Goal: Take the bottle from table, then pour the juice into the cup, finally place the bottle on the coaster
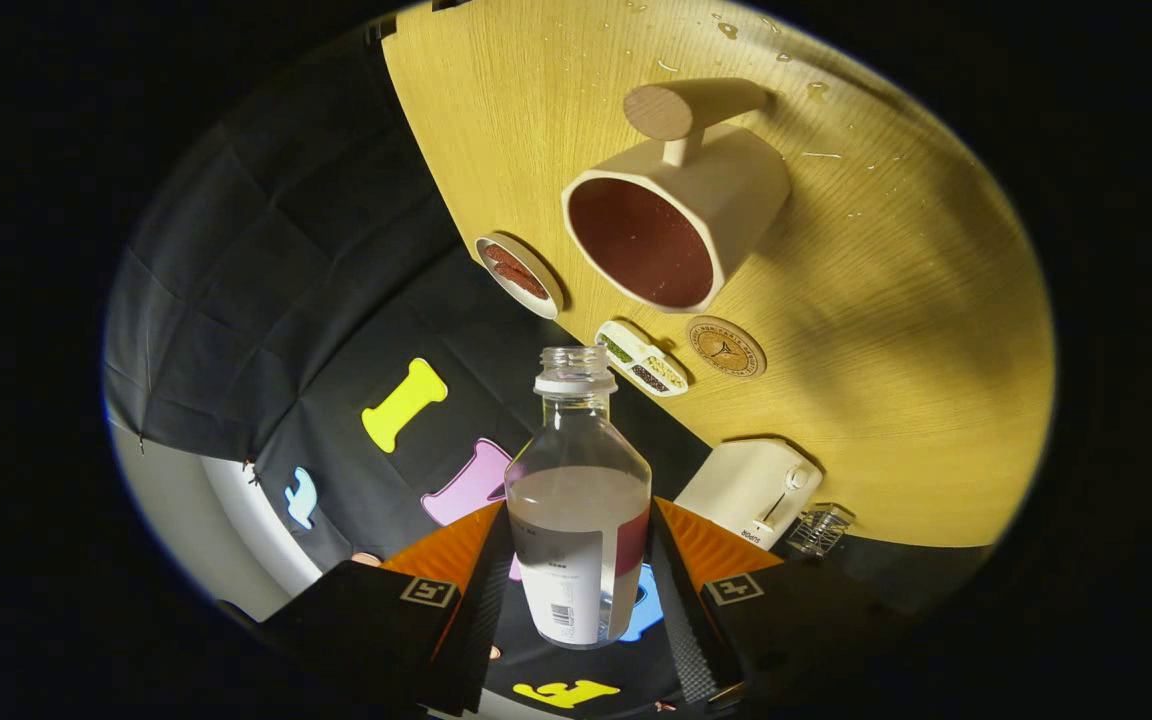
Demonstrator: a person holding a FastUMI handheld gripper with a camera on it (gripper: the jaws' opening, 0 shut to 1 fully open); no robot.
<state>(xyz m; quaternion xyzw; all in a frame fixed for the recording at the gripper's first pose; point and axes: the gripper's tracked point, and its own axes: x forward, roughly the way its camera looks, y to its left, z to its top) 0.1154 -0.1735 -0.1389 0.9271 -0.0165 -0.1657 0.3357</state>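
A clear bottle (577,500) with no cap and a white label stands between my fingers, and my gripper (581,580) is shut on its lower body. Reddish juice fills about half of it. The whole view is rolled, so the wooden table (886,350) appears tilted. Beyond the bottle's mouth stands a cream cup (671,215) with a wooden knob handle; its inside looks dark red. A round wooden coaster (726,346) lies on the table between the cup and the bottle.
A small round dish (518,275) with reddish food sits beside the cup. A divided white dish (642,358) of spices lies next to the coaster. A white appliance (751,490) and a small wire basket (820,529) stand nearer. Water drops dot the far table.
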